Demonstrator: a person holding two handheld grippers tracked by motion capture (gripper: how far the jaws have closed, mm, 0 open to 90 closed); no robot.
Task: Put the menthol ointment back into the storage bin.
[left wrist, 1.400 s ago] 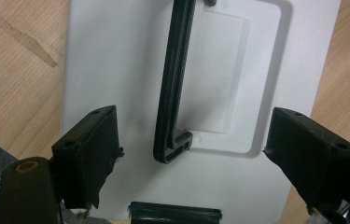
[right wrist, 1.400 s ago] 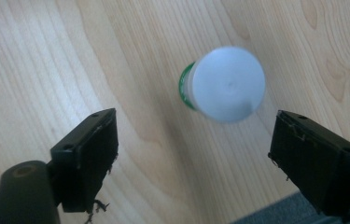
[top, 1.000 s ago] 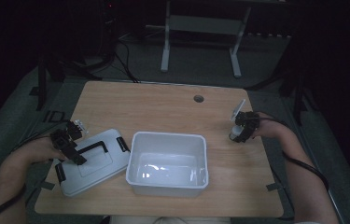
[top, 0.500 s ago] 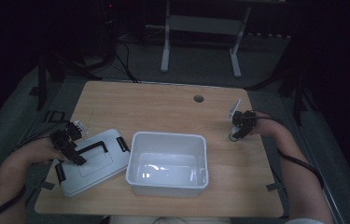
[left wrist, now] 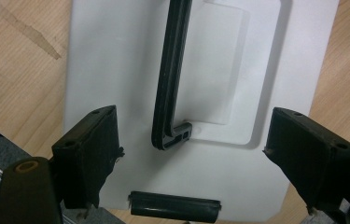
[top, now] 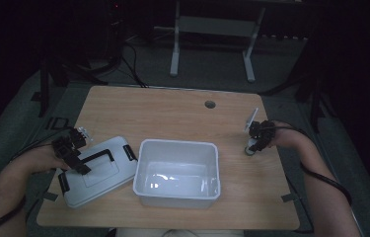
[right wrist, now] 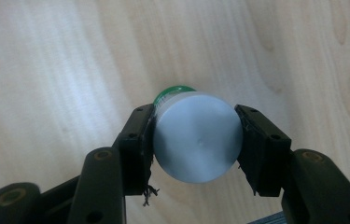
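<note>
Dim high view, dark surroundings, brighter gripper views, soft focus

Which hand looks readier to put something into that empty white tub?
Probably the right: the right gripper is shut on a small bottle beside the tub. The left gripper hangs open and empty-jawed over the lid.

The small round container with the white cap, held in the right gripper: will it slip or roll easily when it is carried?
The container looks smooth and round, so it may slip or turn between the flat pads of the right gripper, which meet only its curved sides. It appears small, so probably light. Laid on its side on the table, it would likely roll.
</note>
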